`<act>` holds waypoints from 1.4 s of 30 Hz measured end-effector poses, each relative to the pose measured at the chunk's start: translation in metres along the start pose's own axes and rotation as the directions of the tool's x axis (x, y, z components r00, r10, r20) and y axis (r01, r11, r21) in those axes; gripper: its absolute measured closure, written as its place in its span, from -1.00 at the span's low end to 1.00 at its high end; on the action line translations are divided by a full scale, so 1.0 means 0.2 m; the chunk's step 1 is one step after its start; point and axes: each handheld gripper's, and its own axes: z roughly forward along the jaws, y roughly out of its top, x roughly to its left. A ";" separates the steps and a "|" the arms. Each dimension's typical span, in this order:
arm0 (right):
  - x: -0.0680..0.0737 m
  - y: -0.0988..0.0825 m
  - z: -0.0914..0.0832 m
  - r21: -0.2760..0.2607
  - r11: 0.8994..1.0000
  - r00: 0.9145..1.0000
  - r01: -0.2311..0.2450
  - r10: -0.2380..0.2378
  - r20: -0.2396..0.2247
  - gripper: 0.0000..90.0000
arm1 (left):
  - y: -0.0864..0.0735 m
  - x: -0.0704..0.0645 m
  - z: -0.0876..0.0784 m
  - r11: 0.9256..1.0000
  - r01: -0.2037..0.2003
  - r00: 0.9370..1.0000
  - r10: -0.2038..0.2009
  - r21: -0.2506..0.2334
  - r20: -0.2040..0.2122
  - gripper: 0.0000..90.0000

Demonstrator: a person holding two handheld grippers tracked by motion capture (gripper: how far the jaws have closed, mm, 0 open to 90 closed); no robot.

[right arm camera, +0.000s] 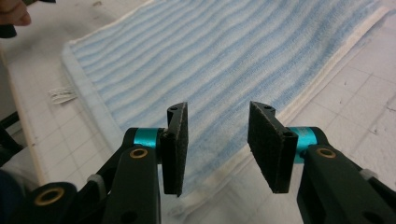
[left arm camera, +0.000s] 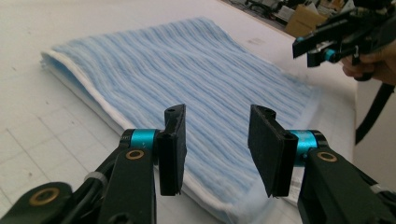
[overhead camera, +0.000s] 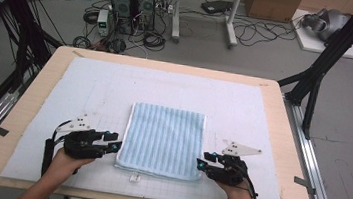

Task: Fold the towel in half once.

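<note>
The folded blue-and-white striped towel lies flat on the white gridded mat, a little toward the person's side of the table. Its stripes run away from the person, and its thick folded edge faces the near side, with a small white tag on the mat just in front of it.

The towel sits between the two tools. The left gripper is just beside the towel's near left corner, pointing inward at it; the right gripper is just beside the near right corner, also pointing inward. Both are about equally close, so neither hand has the advantage.

In the left gripper view the jaws stand parted with nothing between the pads, the towel's edge lying just past them. The right gripper view shows the same: jaws apart, pads empty, the white hem under and ahead of them.

By my judgement, any next grasp depends on each tool moving sideways onto its own near corner.
</note>
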 end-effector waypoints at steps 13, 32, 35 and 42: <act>0.00 0.07 0.18 0.083 0.996 0.997 0.040 -0.045 0.062 0.55 | 0.03 0.09 0.17 0.999 0.007 0.997 -0.004 0.043 -0.075 0.47; -0.03 0.05 0.17 0.182 0.980 0.985 0.082 -0.107 0.133 0.50 | -0.08 -0.07 0.19 0.962 -0.041 0.999 0.032 0.271 0.037 0.60; -0.04 0.06 0.17 0.148 0.987 0.990 0.056 -0.074 0.124 0.39 | -0.05 -0.05 0.19 0.969 -0.030 0.999 0.024 0.244 0.026 0.52; -0.13 0.15 0.16 0.045 0.999 0.989 -0.005 -0.002 0.150 0.18 | 0.11 0.12 0.24 0.996 0.016 0.999 -0.012 0.086 -0.047 0.39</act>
